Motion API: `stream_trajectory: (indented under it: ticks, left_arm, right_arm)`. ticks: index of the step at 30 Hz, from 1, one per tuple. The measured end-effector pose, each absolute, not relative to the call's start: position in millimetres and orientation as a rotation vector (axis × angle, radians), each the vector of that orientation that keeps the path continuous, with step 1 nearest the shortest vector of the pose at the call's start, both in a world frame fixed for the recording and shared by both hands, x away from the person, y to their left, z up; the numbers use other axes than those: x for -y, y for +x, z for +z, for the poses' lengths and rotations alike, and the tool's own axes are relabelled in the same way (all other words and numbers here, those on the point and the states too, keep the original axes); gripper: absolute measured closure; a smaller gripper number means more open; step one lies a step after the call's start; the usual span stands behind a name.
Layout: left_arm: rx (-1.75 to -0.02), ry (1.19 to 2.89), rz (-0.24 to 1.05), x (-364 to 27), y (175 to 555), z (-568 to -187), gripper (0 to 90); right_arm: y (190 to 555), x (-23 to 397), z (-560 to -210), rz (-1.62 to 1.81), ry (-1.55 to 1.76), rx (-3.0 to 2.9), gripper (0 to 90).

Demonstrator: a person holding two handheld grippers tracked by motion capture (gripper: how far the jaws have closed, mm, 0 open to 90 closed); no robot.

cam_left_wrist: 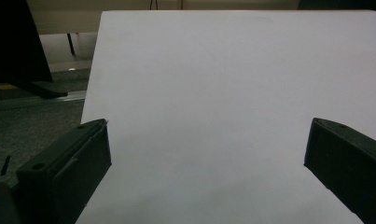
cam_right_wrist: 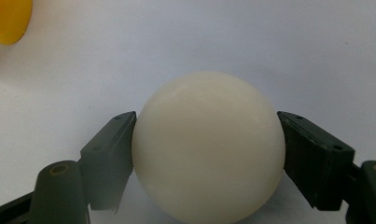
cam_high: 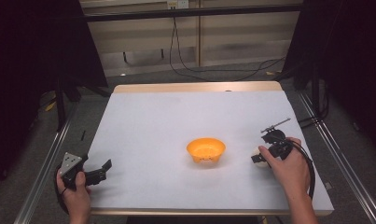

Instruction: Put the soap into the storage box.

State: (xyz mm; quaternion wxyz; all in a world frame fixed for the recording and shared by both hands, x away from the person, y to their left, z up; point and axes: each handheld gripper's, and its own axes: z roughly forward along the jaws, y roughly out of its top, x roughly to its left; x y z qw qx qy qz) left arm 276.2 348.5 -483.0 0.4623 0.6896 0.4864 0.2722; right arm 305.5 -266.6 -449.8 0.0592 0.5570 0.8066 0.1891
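My right gripper point(cam_right_wrist: 208, 154) has its jaws pressed against both sides of the white ball point(cam_right_wrist: 208, 147) low on the table — the orange bowl point(cam_high: 205, 150) lies just to its left, nearer this hand — while my left gripper point(cam_high: 94, 173) waits with jaws spread, holding nothing.

So it's a pale wooden table point(cam_high: 195, 87) covered by a flat white sheet point(cam_high: 176, 121). A shiny orange plastic bowl point(cam_high: 205, 150) sits near the middle, and a smooth cream-white ball point(cam_right_wrist: 208, 147) rests on the sheet to its right.
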Motion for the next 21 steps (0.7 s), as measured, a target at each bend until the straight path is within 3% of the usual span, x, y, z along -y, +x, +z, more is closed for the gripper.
stream_trajectory:
  ticks: [21]
  left_arm:
    - [-1.197,1.698,0.683,-347.4,275.7,-483.0,0.4]
  right_arm:
    - [307.4,265.7,-442.3,0.547,1.675,-2.444,23.8]
